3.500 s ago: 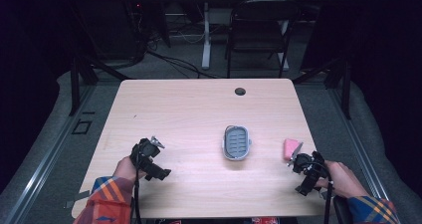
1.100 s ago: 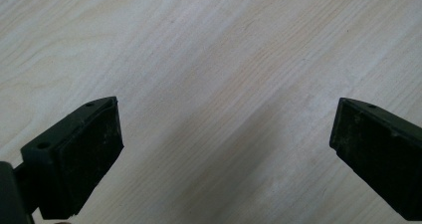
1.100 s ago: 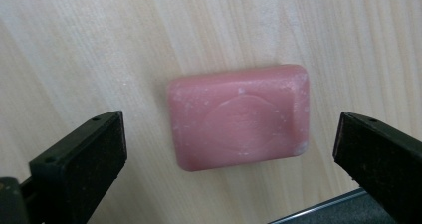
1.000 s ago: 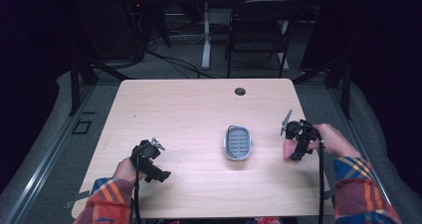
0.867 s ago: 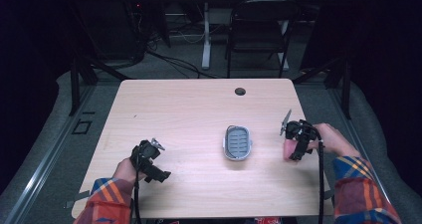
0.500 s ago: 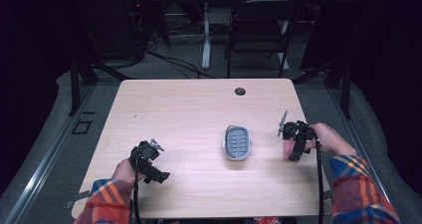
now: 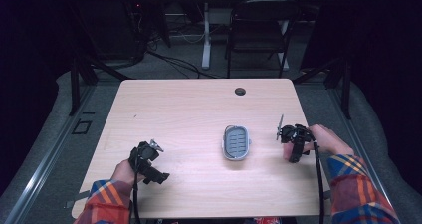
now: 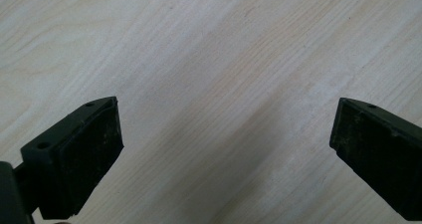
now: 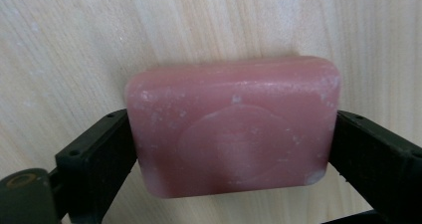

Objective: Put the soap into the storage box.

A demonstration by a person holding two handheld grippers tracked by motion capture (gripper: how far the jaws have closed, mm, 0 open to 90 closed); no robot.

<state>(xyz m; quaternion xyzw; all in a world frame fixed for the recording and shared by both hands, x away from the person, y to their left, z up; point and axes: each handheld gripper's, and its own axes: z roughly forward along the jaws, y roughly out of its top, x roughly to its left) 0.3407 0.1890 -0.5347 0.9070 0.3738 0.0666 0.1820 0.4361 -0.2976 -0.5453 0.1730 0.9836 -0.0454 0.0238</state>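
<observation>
A light wooden rectangular table (image 7: 189, 114) with a round black cable grommet (image 7: 240, 91) stands before a black folding chair (image 7: 259, 32).

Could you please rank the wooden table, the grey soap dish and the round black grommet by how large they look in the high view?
1. wooden table, by far the largest.
2. grey soap dish, much smaller, near the table's middle.
3. round black grommet, the smallest; it lies farther from the camera, but the gap in size looks too plain for that to matter.
</observation>
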